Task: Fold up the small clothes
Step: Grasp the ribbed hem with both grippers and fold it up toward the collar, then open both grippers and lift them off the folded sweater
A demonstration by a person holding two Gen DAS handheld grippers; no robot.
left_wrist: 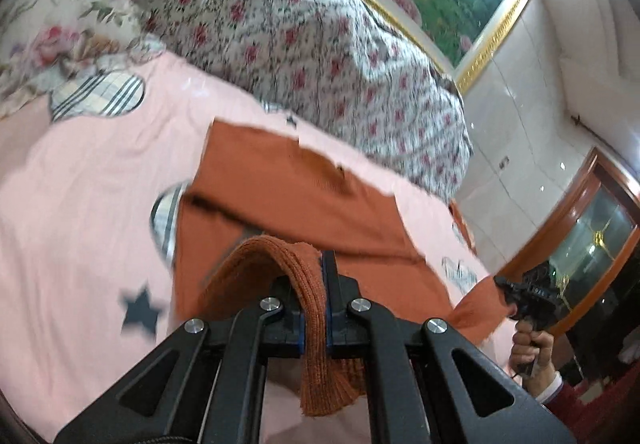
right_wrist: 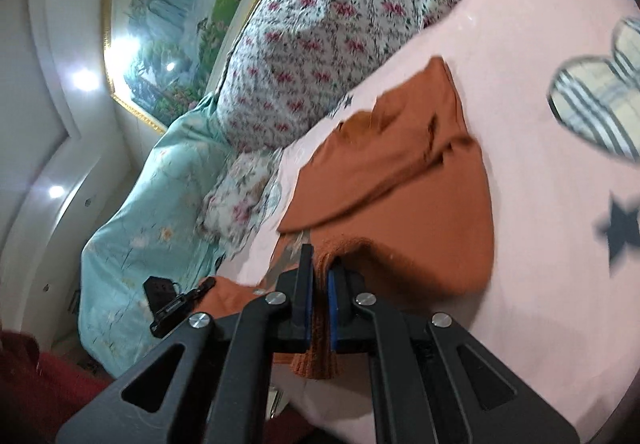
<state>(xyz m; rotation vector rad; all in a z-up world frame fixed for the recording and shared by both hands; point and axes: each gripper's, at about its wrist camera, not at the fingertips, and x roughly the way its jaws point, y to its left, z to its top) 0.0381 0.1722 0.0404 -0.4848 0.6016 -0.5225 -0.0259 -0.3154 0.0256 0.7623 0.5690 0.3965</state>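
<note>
Both tools are gripping the orange sweater [left_wrist: 280, 184], which is lying on the pink sheet [left_wrist: 88, 172] just this side of the floral quilt [left_wrist: 288, 28]. The left tool [left_wrist: 320, 284] is clamping shut on a ribbed hem corner that loops over its fingers and hangs down behind the pads; the right tool [right_wrist: 318, 276] is pinching the other ribbed corner the same way. The near edge is lifting off the sheet while the rest of the sweater, nearer the quilt, is lying flat with a sleeve already folded across it. The step in hand looks like carrying the hem toward the quilt to fold the body in half. The grip is narrow on both sides, so the knit may be slipping out if the pull tightens. Uneven travel between the two hands would skew the fold, and dragging rather than lifting could pull the tucked sleeve loose or bunch the sheet beneath.
</note>
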